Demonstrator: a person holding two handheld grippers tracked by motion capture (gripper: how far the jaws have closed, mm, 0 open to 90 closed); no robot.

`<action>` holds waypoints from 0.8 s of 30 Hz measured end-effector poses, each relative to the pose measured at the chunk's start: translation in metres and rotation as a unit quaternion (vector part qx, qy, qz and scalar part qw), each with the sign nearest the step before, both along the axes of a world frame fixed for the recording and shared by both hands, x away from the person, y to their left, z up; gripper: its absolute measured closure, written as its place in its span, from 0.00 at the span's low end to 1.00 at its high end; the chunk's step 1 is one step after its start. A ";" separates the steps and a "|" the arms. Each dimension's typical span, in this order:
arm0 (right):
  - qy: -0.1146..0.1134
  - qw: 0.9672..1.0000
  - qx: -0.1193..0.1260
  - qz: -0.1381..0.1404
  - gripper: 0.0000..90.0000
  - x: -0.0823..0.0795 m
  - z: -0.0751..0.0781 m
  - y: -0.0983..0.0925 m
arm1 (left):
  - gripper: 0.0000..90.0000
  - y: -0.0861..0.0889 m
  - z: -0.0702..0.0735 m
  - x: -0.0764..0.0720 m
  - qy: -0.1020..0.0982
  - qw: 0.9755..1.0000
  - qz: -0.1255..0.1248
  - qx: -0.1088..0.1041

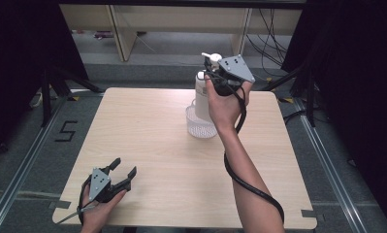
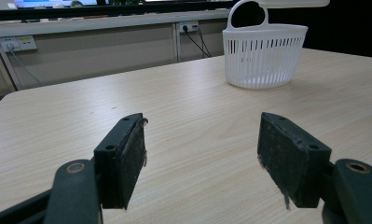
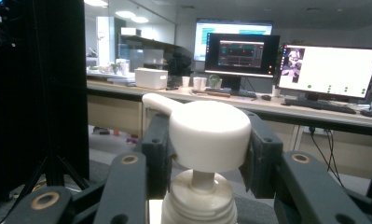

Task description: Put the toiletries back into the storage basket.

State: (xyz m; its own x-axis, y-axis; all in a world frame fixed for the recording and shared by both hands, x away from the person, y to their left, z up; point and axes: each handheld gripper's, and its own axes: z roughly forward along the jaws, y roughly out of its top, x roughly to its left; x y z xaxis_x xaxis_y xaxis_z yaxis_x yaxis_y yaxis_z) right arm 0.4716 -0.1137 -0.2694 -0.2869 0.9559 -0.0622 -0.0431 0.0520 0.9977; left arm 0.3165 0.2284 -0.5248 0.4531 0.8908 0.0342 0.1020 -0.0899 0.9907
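A white pump bottle (image 1: 201,94) hangs upright over the white slotted basket (image 1: 201,124) at the far middle of the table, its lower end at or inside the basket's rim. My right gripper (image 1: 212,65) is shut on the bottle's pump head (image 3: 209,133), one black pad on each side of it, the spout pointing away to the left. My left gripper (image 1: 124,171) rests low near the table's front left corner. Its jaws stand wide open with nothing between them, and they point toward the basket (image 2: 264,56).
The light wooden table (image 1: 147,141) has bare surface between the two hands. The right gripper's black cable (image 1: 251,184) trails along the forearm. Beyond the table are desk legs, cables and black stands on the floor.
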 end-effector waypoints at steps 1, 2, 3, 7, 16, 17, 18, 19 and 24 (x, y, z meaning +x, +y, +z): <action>0.001 1.000 0.006 -0.001 0.67 0.001 -0.001 0.001 | 0.35 0.000 0.000 0.000 0.000 1.000 0.000 0.000; 0.003 1.000 0.004 -0.001 0.67 0.001 -0.001 0.001 | 0.35 0.000 0.000 0.000 0.000 1.000 0.000 0.000; 0.002 1.000 0.003 0.000 0.67 0.002 -0.001 0.001 | 0.35 0.000 0.000 0.000 0.000 1.000 0.000 0.000; 0.001 1.000 -0.001 0.002 0.67 0.004 0.000 0.002 | 0.35 0.000 0.000 0.000 0.000 1.000 0.000 0.000; 0.002 1.000 0.003 0.005 0.67 0.009 -0.001 0.008 | 0.35 0.000 0.000 0.000 0.000 1.000 0.000 0.000; -0.001 1.000 -0.004 0.006 0.67 0.010 -0.001 0.007 | 0.35 0.000 0.000 0.000 0.000 1.000 0.000 0.000; 0.000 1.000 -0.005 0.005 0.67 0.012 -0.002 0.008 | 0.35 0.000 0.000 0.000 0.000 1.000 0.000 0.000; 0.004 1.000 -0.004 0.008 0.67 0.012 -0.002 0.008 | 0.35 0.000 0.000 0.000 0.000 1.000 0.000 0.000; 0.004 1.000 -0.006 0.006 0.67 0.016 -0.004 0.009 | 0.35 0.000 0.000 0.000 0.001 1.000 0.000 0.000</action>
State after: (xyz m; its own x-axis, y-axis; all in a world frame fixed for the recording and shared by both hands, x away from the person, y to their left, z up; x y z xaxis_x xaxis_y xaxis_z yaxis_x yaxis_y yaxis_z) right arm 0.4875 -0.1050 -0.2730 -0.2991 0.9515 -0.0719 -0.0366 0.0638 0.9973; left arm 0.3164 0.2284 -0.5248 0.4531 0.8908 0.0334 0.1033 -0.0897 0.9906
